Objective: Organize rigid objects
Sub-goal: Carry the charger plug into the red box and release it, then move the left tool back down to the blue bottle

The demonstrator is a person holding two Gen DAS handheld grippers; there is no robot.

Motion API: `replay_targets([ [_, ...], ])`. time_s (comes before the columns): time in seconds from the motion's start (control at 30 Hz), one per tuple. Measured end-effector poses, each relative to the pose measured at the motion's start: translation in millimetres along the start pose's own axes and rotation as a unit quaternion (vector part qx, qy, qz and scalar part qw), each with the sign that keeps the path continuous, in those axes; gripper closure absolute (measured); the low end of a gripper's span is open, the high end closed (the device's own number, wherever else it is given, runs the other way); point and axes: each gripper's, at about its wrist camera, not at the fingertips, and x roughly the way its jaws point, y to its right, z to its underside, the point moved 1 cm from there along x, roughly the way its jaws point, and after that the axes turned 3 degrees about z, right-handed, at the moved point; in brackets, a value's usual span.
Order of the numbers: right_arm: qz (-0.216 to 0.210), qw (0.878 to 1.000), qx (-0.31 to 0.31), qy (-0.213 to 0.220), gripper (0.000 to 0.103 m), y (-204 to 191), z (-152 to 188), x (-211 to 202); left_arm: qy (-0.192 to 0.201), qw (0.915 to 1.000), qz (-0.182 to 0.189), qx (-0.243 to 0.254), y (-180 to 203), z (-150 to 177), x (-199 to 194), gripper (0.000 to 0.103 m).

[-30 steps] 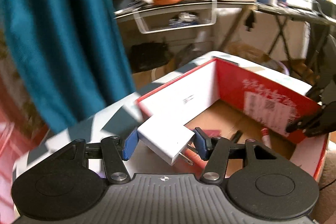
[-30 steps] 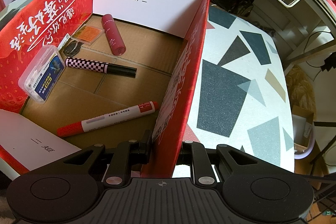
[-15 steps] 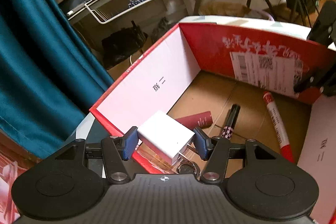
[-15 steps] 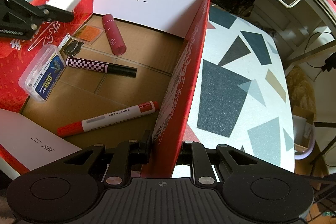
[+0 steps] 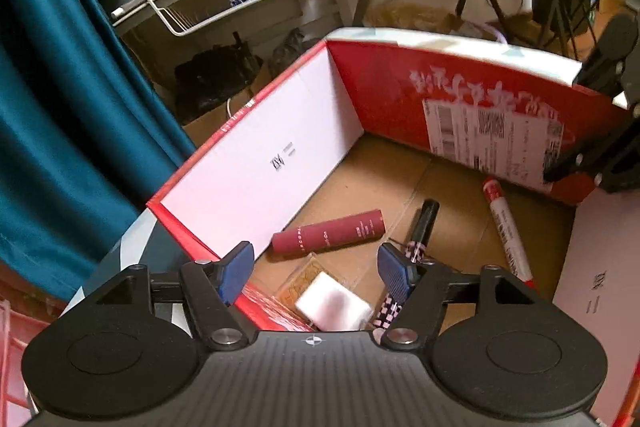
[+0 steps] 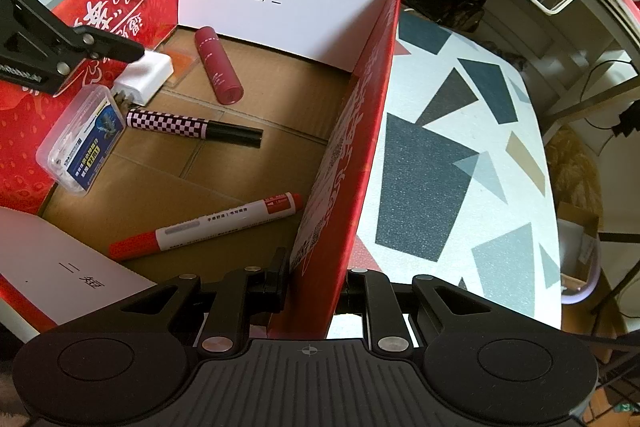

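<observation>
left gripper [image 5: 316, 265] is hanging over the near-left corner of the red box [image 6: 362, 131], and its blue fingers [image 5: 236, 269] are standing wide apart with nothing between them. right under it, the white plug charger [image 6: 142, 77] is lying on the brown box floor in that same corner. it is resting partly on a small orange packet [image 6: 182, 61] and its metal prongs are pointing at a clear plastic case [image 6: 82, 139] with a blue label.

right gripper [image 6: 316, 287] is squeezing the side wall of the red box, with one finger inside the box and one outside.

other things are lying on the box floor too. a dark red tube [image 6: 219, 67] is sitting near the white end wall. a checkered pen [image 6: 192, 125] with a black cap is lying in the middle, with its checkered end close to the charger. a red and white marker [image 6: 208, 225] is lying near the wall that the right gripper is holding, well apart from the charger.

the box is sitting on a white table [image 6: 460, 163] with grey and tan shapes on it.
</observation>
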Motion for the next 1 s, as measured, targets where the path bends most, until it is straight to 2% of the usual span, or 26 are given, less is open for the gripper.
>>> replay_targets([
  [0.17,0.0,1.0,0.0,0.0,0.086,-0.6,-0.1,0.0,0.063,0.9948,0.014,-0.079,-38.8,5.1,-35.3,0.023],
  [0.33,0.0,1.0,0.0,0.0,0.086,-0.6,-0.2,0.0,0.092,0.9819,-0.027,-0.164,-88.9,29.4,-63.3,0.023],
  [0.5,0.0,1.0,0.0,0.0,0.086,-0.8,-0.3,0.1,0.063,0.9676,-0.075,-0.233,-123.5,61.7,-64.7,0.027],
  [0.6,0.0,1.0,0.0,0.0,0.086,-0.7,-0.3,0.1,0.037,0.966,-0.087,-0.241,-126.7,75.1,-54.8,0.029],
  [0.7,0.0,1.0,0.0,0.0,0.086,-0.7,-0.2,0.1,0.017,0.9657,-0.083,-0.246,-123.4,86.0,-39.7,0.034],
  [0.8,0.0,1.0,-0.001,0.0,0.086,-0.7,-0.3,0.2,-0.005,0.9636,-0.087,-0.253,-120.9,97.4,-23.3,0.035],
  [0.83,0.0,1.0,-0.001,0.0,0.086,-0.6,-0.2,0.2,-0.009,0.962,-0.086,-0.259,-121.7,100.8,-19.0,0.04],
  [0.87,0.0,1.0,-0.001,0.0,0.086,-0.8,-0.2,0.2,-0.01,0.9609,-0.084,-0.264,-124.0,107.0,-16.0,0.051],
  [0.93,0.0,1.0,-0.001,0.0,0.086,-0.8,-0.3,0.1,-0.015,0.9607,-0.07,-0.268,-123.6,114.9,-11.1,0.061],
  [1.0,0.0,1.0,0.0,0.0,0.086,-0.9,-0.3,0.1,-0.019,0.9631,-0.062,-0.261,-117.7,118.1,-5.3,0.063],
])
